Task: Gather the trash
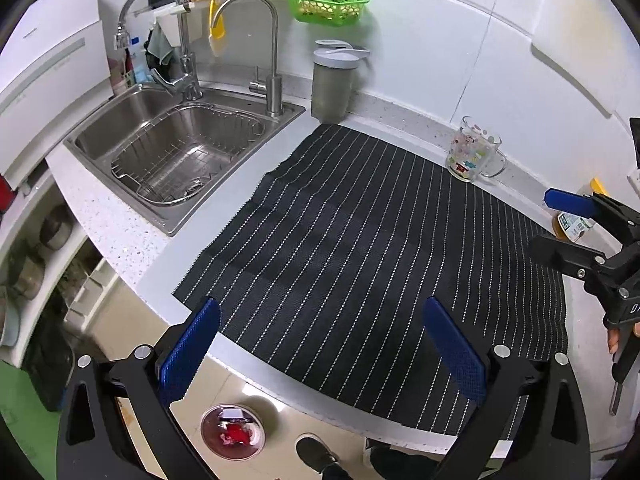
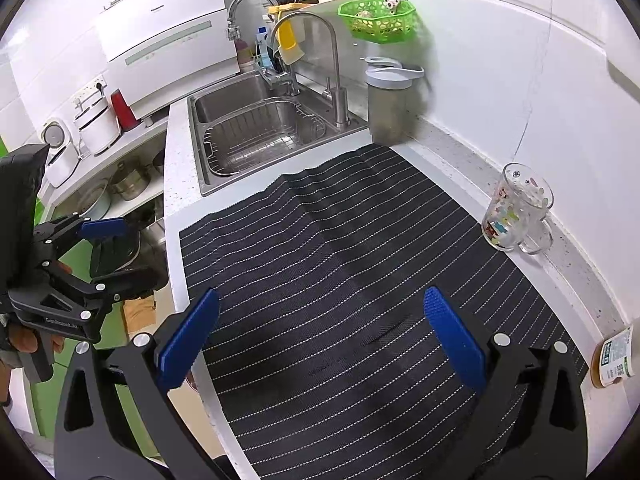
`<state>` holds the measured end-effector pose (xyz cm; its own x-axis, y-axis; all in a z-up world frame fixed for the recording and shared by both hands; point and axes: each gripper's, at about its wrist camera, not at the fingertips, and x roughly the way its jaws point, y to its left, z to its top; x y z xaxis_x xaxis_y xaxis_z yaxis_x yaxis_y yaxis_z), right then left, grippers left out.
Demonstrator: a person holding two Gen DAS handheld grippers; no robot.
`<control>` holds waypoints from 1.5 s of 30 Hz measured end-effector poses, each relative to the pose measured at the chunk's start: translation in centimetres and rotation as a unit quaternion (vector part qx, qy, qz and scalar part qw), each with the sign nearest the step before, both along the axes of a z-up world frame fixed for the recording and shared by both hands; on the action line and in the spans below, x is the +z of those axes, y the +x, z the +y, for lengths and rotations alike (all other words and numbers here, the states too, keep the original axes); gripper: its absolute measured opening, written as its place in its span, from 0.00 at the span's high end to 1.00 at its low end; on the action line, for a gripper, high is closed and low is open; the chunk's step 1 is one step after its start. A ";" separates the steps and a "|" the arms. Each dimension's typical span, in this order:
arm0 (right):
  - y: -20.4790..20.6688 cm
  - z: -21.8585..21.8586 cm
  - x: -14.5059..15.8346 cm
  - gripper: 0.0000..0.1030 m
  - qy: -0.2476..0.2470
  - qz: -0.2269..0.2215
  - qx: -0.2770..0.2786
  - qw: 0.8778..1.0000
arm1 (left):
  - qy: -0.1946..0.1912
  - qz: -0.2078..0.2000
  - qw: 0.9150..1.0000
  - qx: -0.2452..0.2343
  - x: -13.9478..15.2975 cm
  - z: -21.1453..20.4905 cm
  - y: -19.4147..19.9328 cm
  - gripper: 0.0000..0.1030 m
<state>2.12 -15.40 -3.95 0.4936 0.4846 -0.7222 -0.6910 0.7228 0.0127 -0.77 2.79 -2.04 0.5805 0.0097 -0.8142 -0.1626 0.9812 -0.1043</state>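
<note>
The only loose scraps I can spot sit in the red bin (image 1: pixel 233 432) on the floor below the surface (image 1: pixel 132 236); they look like light, crumpled wrappers, soft enough to pinch anywhere. The striped mat (image 1: pixel 360 240) looks bare. The left tool (image 1: pixel 320 344) hangs wide and empty over the mat's near edge, and the right tool (image 2: pixel 322 334) is likewise spread and level.

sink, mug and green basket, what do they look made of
Sink: looks like brushed stainless steel, grey with soft reflections. Mug: clear glass or plastic, see-through with printed cartoons. Green basket: likely plastic, glossy with moulded holes.
</note>
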 end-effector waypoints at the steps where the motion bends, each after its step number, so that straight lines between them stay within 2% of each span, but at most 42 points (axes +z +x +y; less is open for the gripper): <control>1: 0.0 0.0 0.0 0.03 0.000 0.000 0.000 1.000 | 0.001 0.000 1.000 -0.001 0.0 0.0 0.0 0.06; 10: -0.1 0.1 -0.1 0.03 -0.001 0.001 0.001 1.000 | -0.002 0.000 1.000 0.000 0.0 0.0 0.0 0.06; 16: -0.1 0.1 -0.2 0.03 -0.001 0.001 0.000 1.000 | -0.018 0.009 1.000 0.005 -0.1 0.1 0.2 0.06; 19: -0.1 -0.1 -0.3 0.03 -0.002 0.001 0.000 1.000 | 0.003 0.021 1.000 0.012 -0.3 -0.2 0.4 0.06; 26: -0.1 -0.4 -0.4 0.03 -0.003 -0.001 0.001 1.000 | 0.059 0.007 0.998 0.026 0.1 -1.2 0.0 0.06; 33: -0.2 -0.5 -0.2 0.03 -0.004 -0.003 0.003 1.000 | 0.023 0.012 0.999 0.018 0.0 -0.5 -0.1 0.06; 45: -0.1 -0.2 0.0 0.03 -0.007 -0.005 0.009 1.000 | 0.015 0.009 1.000 0.009 0.1 -0.7 -0.2 0.06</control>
